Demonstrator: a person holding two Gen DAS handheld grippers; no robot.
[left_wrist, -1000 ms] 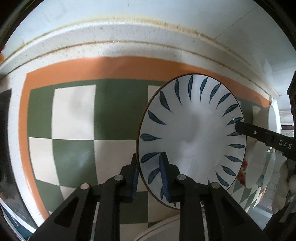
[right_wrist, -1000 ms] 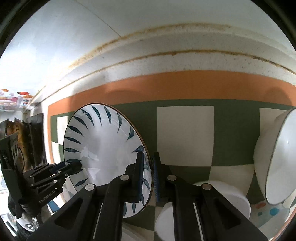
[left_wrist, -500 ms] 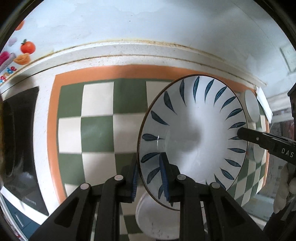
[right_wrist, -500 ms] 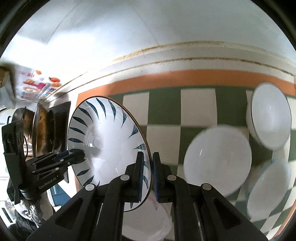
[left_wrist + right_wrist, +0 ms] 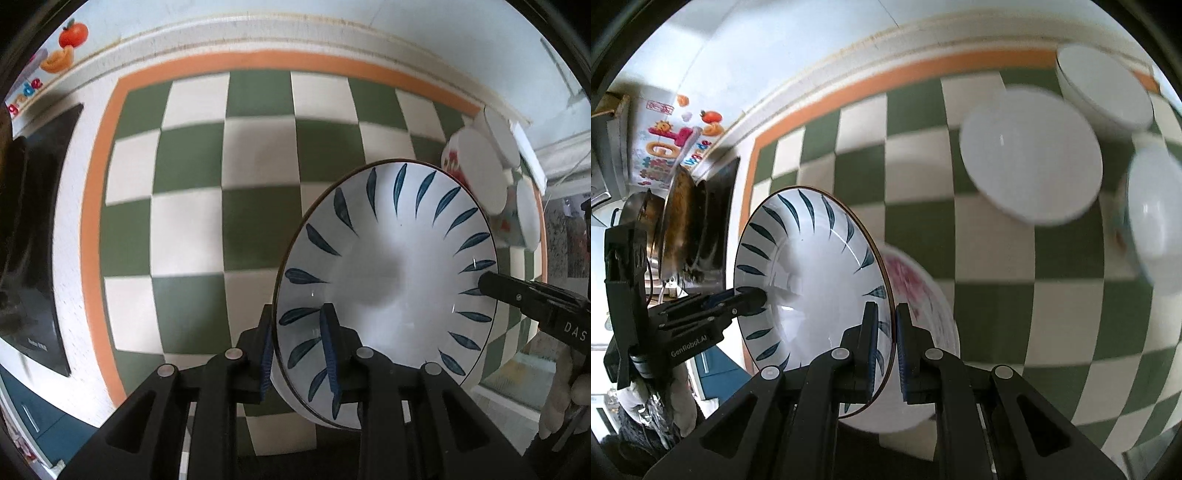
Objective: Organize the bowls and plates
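Both grippers hold one white plate with blue leaf marks (image 5: 391,273) above the green-and-white checkered cloth (image 5: 192,229). My left gripper (image 5: 295,347) is shut on its near rim; my right gripper (image 5: 491,288) clamps the opposite rim. In the right wrist view the plate (image 5: 812,280) is pinched by my right gripper (image 5: 884,347), and the left gripper (image 5: 753,297) grips its far edge. A pink-flowered plate (image 5: 923,302) lies on the cloth below it. Three white bowls (image 5: 1030,155) (image 5: 1104,81) (image 5: 1156,214) stand further right.
A black stove top (image 5: 33,236) lies at the cloth's left, with a pot (image 5: 679,221) on it. White bowls with red flowers (image 5: 476,173) stand at the far right. A wall (image 5: 295,14) runs along the back edge.
Both grippers have lifted the blue-leaf plate higher and back from the wall. More of the cloth and the bowls now shows. The pink-flowered plate has come into view under the held plate.
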